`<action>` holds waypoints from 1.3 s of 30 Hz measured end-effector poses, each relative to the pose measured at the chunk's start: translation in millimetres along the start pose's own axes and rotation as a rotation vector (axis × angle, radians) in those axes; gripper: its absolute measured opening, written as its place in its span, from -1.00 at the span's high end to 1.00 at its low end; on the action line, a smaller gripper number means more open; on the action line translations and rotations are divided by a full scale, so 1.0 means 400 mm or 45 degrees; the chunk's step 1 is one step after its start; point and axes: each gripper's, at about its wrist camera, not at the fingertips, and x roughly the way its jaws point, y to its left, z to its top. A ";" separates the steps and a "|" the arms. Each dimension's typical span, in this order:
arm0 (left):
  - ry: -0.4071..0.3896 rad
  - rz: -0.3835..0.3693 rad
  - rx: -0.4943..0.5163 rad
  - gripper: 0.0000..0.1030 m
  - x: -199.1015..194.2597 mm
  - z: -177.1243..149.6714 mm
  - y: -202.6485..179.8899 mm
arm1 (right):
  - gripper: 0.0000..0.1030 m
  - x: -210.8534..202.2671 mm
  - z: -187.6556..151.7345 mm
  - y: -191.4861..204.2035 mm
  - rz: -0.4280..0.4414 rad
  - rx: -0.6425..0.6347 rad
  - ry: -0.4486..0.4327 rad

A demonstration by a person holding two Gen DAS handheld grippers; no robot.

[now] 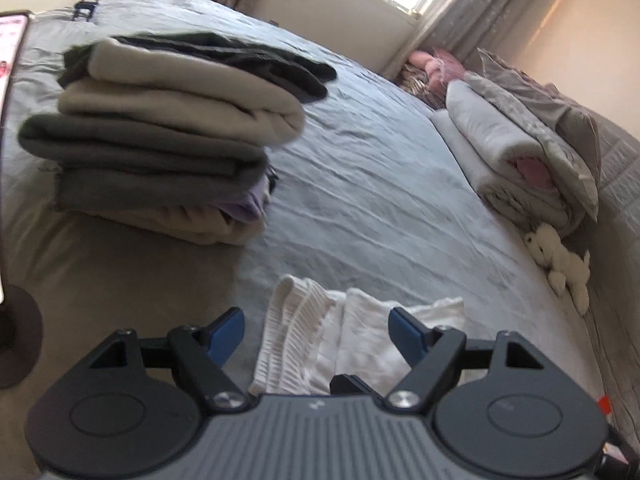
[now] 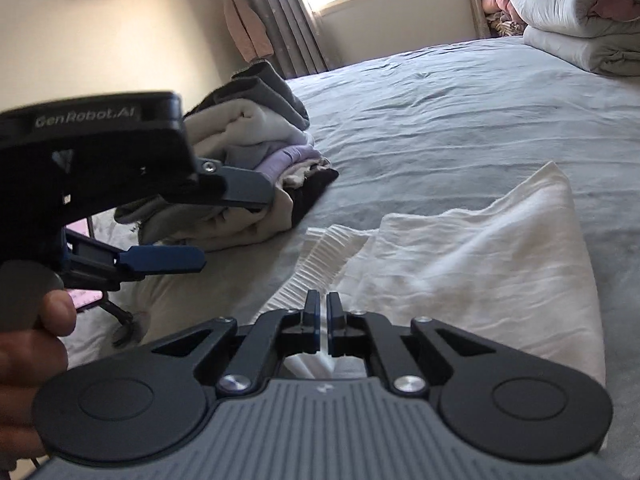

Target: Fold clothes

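Left hand-held gripper hovers wide open over the white ribbed-hem cotton garment; right hand-held gripper pinches it nearly closed (only the right view shows this grip).

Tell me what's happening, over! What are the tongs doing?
Left tongs open, over the white garment. Right tongs nearly shut at its ribbed edge, grip unclear. Folded stack sits apart on the bed. Nothing in the way.
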 end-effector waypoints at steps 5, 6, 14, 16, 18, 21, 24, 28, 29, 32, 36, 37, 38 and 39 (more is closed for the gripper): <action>0.031 -0.041 0.024 -0.54 0.015 -0.005 -0.016 | 0.67 -0.066 0.001 -0.036 0.028 0.034 -0.052; 0.041 -0.046 0.035 -0.54 0.019 -0.008 -0.023 | 0.63 -0.079 -0.003 -0.046 0.010 0.005 -0.051; 0.132 -0.064 0.145 -0.18 0.056 -0.062 -0.062 | 0.37 -0.116 -0.030 -0.115 0.016 -0.045 0.038; 0.141 -0.082 0.142 -0.07 0.069 -0.063 -0.061 | 0.32 -0.122 -0.033 -0.131 0.030 -0.040 0.064; 0.146 -0.116 0.110 0.08 0.082 -0.056 -0.059 | 0.29 -0.128 -0.030 -0.159 0.037 -0.040 0.080; 0.158 -0.164 0.070 0.19 0.104 -0.049 -0.060 | 0.22 -0.136 -0.025 -0.202 0.046 -0.039 0.102; 0.157 -0.121 0.078 0.19 0.122 -0.050 -0.070 | 0.17 -0.143 -0.021 -0.244 0.056 -0.039 0.125; 0.165 -0.086 0.093 0.21 0.136 -0.053 -0.069 | 0.13 -0.154 -0.014 -0.301 0.069 -0.038 0.154; 0.165 -0.081 0.103 0.20 0.137 -0.056 -0.070 | 0.13 -0.157 -0.013 -0.315 0.072 -0.038 0.162; 0.186 -0.062 0.120 0.14 0.147 -0.062 -0.077 | 0.13 -0.163 -0.016 -0.350 0.087 0.087 0.176; 0.210 -0.031 0.144 0.14 0.163 -0.069 -0.081 | 0.10 -0.175 -0.005 -0.352 0.070 0.078 0.150; 0.210 -0.027 0.156 0.16 0.165 -0.071 -0.084 | 0.09 -0.175 -0.004 -0.352 0.064 0.071 0.145; 0.211 -0.022 0.168 0.16 0.167 -0.073 -0.087 | 0.09 -0.174 -0.005 -0.355 0.064 0.080 0.150; 0.210 -0.018 0.177 0.16 0.167 -0.075 -0.089 | 0.09 -0.172 -0.007 -0.357 0.068 0.090 0.156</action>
